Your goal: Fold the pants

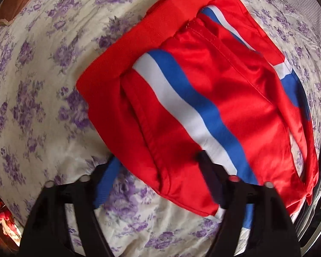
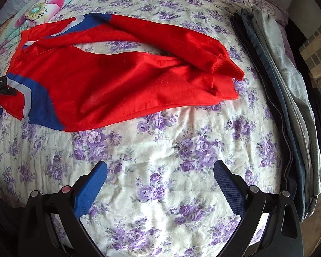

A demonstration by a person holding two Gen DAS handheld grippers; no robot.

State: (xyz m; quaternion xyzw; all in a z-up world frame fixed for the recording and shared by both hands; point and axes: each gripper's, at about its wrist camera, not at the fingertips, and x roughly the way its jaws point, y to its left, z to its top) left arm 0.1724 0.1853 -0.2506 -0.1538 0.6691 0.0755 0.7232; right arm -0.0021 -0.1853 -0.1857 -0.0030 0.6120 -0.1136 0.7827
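Note:
Red track pants [image 2: 109, 85] with blue and white stripes lie across the floral bedspread [image 2: 160, 160], waist end at the left, cuffs at the right. In the left wrist view the waist end [image 1: 203, 98] fills the frame. My left gripper [image 1: 158, 167] is open, its jaws wide apart over the waist edge; one finger [image 1: 207, 171] rests on the fabric, the other blue finger [image 1: 107, 184] is beside it on the bedspread. It also shows in the right wrist view [image 2: 0, 87]. My right gripper [image 2: 160, 177] is open and empty, above the bedspread in front of the legs.
A stack of folded pants [image 2: 289, 98] in grey, denim and black lies along the bed's right edge. A floral pillow [image 2: 40, 8] sits at the far left. A brown object [image 1: 17, 2] lies at the bed's far corner.

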